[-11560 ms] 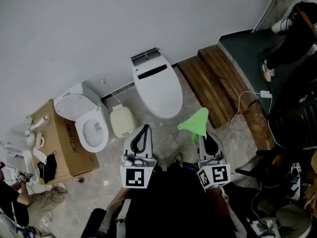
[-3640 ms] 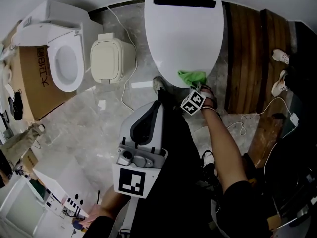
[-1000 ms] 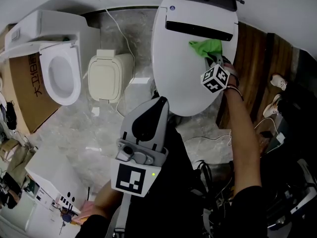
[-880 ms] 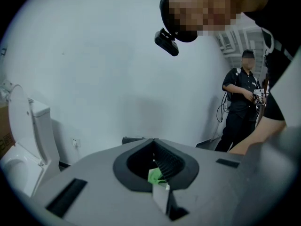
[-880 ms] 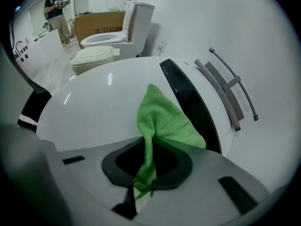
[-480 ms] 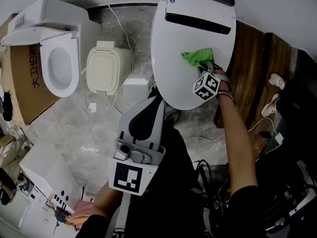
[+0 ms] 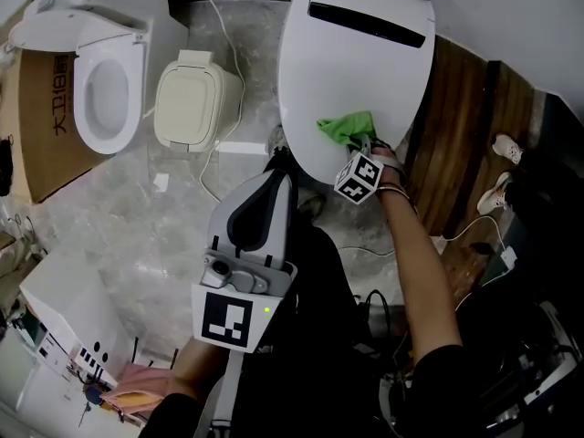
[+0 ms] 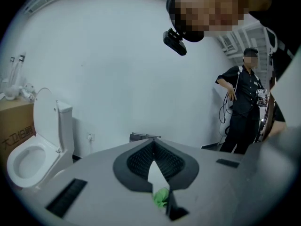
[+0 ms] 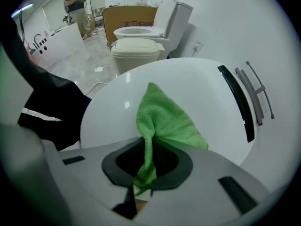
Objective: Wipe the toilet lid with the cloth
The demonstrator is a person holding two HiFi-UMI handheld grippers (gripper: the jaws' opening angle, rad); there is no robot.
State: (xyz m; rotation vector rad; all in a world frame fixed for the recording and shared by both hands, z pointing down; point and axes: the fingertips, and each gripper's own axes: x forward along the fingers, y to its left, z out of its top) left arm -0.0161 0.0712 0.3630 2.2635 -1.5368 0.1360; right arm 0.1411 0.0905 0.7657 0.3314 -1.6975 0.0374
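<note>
The right tool point(image 7: 368, 147) is clenched on the green cloth point(image 7: 346, 128). In the right gripper view the jaws are closed on a bunched fold of the cloth point(image 9: 165, 121), and the rest of it fans out flat against the toilet lid point(image 9: 197, 79).

Change of position: one second ago the cloth lay at the rear of the toilet lid point(image 7: 351, 71), just below the dark slot point(image 7: 367, 24). Half a second ago it was at mid-lid. It now lies near the front edge, on the person's right-hand part of the lid. The right tool has therefore drawn one stroke from rear to front, towards the person.

Meaning for the task: wiping is under way, and this stroke looks nearly finished. The middle and left part of the lid probably remain to be covered, so a return to the rear and a stroke further left would be the likely next move.

The left tool point(image 7: 273, 182) is held back above the floor, short of the lid. Its jaws are closed together on nothing.
</note>
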